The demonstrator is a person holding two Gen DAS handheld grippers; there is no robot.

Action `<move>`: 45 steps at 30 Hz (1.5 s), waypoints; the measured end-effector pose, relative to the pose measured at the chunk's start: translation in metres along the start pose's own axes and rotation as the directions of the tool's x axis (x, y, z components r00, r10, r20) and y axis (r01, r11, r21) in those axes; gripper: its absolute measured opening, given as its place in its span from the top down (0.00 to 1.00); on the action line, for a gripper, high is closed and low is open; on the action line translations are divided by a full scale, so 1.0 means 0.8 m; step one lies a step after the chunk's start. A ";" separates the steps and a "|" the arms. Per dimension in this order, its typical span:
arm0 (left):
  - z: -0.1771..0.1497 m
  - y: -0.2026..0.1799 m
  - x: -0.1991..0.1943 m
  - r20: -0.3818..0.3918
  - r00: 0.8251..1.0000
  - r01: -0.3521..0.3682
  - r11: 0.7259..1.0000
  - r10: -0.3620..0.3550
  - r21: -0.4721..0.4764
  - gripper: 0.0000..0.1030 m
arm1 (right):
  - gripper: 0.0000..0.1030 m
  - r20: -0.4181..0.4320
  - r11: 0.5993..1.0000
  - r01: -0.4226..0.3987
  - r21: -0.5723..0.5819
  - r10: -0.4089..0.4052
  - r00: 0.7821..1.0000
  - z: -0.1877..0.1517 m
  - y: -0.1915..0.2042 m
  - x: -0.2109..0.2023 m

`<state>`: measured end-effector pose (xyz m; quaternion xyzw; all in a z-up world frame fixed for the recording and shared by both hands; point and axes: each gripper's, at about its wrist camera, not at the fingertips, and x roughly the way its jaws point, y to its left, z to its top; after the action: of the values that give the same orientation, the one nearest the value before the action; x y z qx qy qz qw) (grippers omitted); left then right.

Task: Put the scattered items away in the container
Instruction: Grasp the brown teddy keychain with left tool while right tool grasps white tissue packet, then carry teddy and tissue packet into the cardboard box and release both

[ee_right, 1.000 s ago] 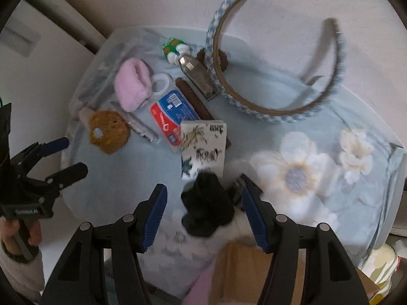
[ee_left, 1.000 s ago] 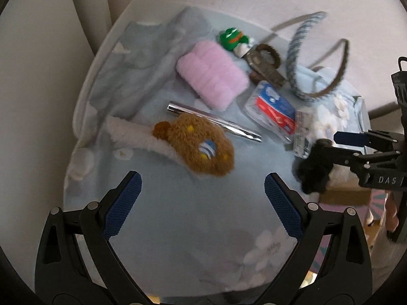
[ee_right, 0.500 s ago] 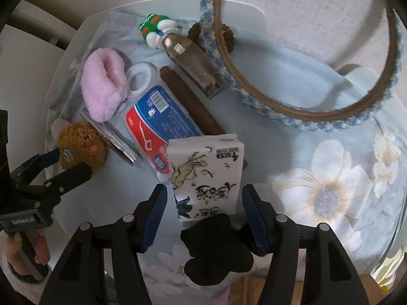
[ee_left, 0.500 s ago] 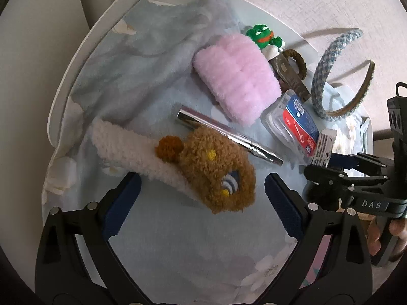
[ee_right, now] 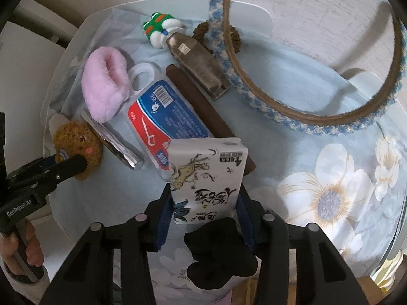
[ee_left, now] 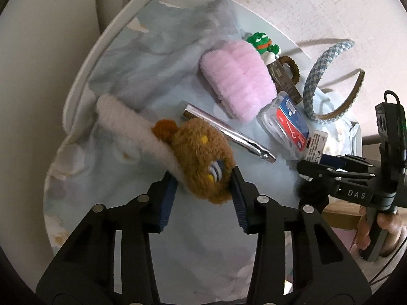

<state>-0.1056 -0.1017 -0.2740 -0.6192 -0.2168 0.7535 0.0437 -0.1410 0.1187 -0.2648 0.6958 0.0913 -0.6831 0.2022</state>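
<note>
Across the white tray we see a pale blue floral cloth, and we use the tissue pack at its near middle as our landmark. Beyond the pack and to its right, a blue-and-cream headband arches up against the wall behind. Left of the pack we find a clear floss-pick box with a red and blue label, touching the pack's far left corner. Farther left lie a pink fluffy slipper-shaped item, a silver tube and a brown plush bear head on a white fuzzy band. Behind the pack we note a brown stick, a small brown bottle topped by a green frog figure, and a brown hair tie. A black fabric piece lies just in front of the pack.

Our right gripper points down with its jaws closing; both blue pads press the near end of the pack. Our left gripper is also closing, its pads against either side of the bear head.
</note>
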 end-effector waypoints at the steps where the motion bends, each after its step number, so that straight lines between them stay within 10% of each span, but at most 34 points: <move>1: 0.007 0.002 0.001 0.001 1.000 0.001 1.000 -0.001 -0.004 0.66 | 0.59 0.002 1.000 0.000 0.002 0.000 1.000 -0.003 -0.001 -0.001; 20: 0.003 -0.016 -0.074 0.175 0.985 -0.030 0.988 0.003 0.151 0.77 | 0.59 0.077 0.999 -0.043 0.029 0.041 0.996 -0.052 -0.011 -0.042; 31: -0.022 -0.120 -0.180 0.273 0.961 -0.055 0.936 -0.045 0.347 0.76 | 0.59 0.265 0.994 -0.060 0.090 0.034 0.964 -0.056 0.003 -0.176; 40: -0.101 -0.279 -0.191 0.183 0.962 0.041 0.769 -0.204 0.638 0.76 | 0.59 0.378 0.963 0.006 0.270 -0.111 0.919 -0.186 -0.091 -0.276; 45: -0.165 -0.349 -0.132 0.022 0.977 0.123 0.649 -0.212 0.750 0.76 | 0.59 0.318 0.914 -0.008 0.405 -0.133 0.939 -0.260 -0.145 -0.259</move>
<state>-0.0119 0.1507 -0.0894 -0.4828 0.0517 0.8009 0.3504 -0.0077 0.3385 -0.0817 0.5911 -0.0641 -0.8028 0.0459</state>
